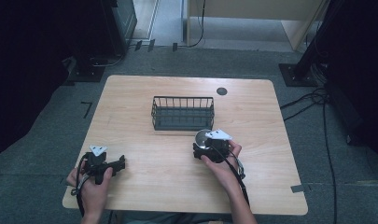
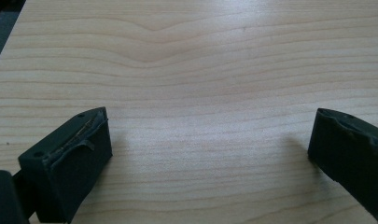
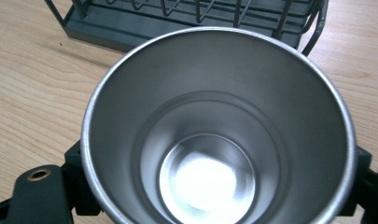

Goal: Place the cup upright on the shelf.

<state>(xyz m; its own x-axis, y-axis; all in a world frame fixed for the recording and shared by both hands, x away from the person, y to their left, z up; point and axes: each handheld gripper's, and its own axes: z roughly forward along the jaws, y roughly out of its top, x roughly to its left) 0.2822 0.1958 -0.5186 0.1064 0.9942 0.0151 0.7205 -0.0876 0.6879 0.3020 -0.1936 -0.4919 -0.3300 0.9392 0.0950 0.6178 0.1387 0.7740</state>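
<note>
A shiny steel cup (image 3: pixel 214 140) stands upright and empty, mouth up, just in front of the black wire basket (image 3: pixel 191 18). My right gripper (image 1: pixel 206 148) is shut on the steel cup (image 1: pixel 203 137), its jaws pressed against the cup's two sides low in the right gripper view. In the high view the cup sits by the basket's (image 1: pixel 183 113) near right corner. My left gripper (image 1: pixel 113 164) lies low over the table's near left part, and its fingers (image 2: pixel 74 158) stand wide apart over bare wood with nothing between them.
The light wooden table (image 1: pixel 144 182) has a round dark grommet (image 1: pixel 221 91) near its far edge. Cables (image 1: pixel 312 100) run over the grey floor to the right. Dark stands and equipment flank the table on both sides.
</note>
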